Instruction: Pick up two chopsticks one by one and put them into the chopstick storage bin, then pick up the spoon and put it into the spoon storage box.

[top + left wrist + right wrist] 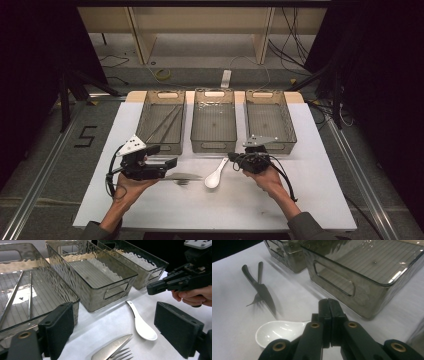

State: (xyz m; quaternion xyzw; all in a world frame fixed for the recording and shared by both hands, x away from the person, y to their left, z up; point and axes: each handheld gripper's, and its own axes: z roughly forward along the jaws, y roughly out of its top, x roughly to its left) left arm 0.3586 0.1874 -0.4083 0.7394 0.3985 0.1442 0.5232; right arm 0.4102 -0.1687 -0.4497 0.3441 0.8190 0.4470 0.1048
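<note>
- Standing at the table's near edge, a person holds a gripper in each hand over the white table top [150, 205].
- The left gripper [113, 337] has its jaws spread wide with nothing between them; a knife [111, 348] and a fork [123, 355] lie crossed on the table just below and ahead of it.
- The right gripper [329, 307] has its jaws pressed flat together, and they hold nothing that I can see.
- A white spoon [216, 175] lies on the table between the two grippers, bowl toward the person, handle pointing toward the right gripper; in the right gripper view its bowl [278, 332] sits just left of the shut jaws.
- Three clear bins stand in a row farther back: the left bin [161, 122] has two long thin metal sticks inside, the middle bin [214, 120] and right bin [270, 120] look bare.
</note>
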